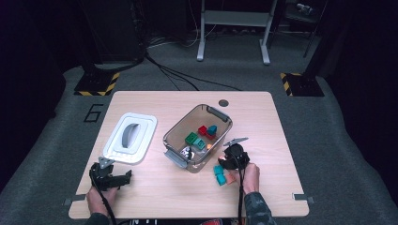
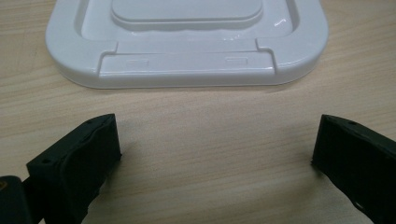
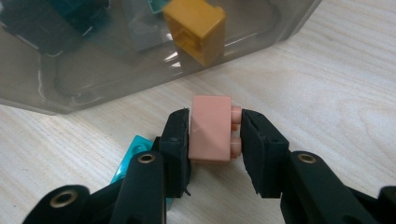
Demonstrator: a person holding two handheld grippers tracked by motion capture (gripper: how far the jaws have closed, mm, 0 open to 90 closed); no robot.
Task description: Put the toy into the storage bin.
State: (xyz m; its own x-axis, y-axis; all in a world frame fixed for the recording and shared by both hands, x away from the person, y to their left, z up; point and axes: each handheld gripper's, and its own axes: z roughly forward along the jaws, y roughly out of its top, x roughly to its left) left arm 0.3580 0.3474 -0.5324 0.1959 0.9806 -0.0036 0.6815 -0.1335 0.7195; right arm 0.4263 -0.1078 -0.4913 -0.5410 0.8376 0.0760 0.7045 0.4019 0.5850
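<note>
My right gripper (image 3: 215, 117) is shut on a pink brick (image 3: 212, 128), whose studs point to the right jaw, just above the wooden table. It sits close to the near wall of a clear smoky bin (image 3: 93, 84). A yellow brick (image 3: 196, 28) shows through that wall. A teal brick (image 3: 133, 154) lies on the table under the left jaw. From above, the right gripper (image 1: 226, 161) is at the bin's (image 1: 218, 114) near right corner, with teal bricks (image 1: 219, 174) beside the hand. My left gripper (image 2: 215, 140) stands open over bare wood, before a white lid (image 2: 187, 60).
The bin holds green (image 1: 191, 139), red (image 1: 202, 130) and teal (image 1: 212, 129) bricks. The white lid (image 1: 130, 137) lies to the left of the bin, with the left gripper (image 1: 126, 177) near the table's front left edge. A small round hole (image 1: 223, 102) sits at the far edge.
</note>
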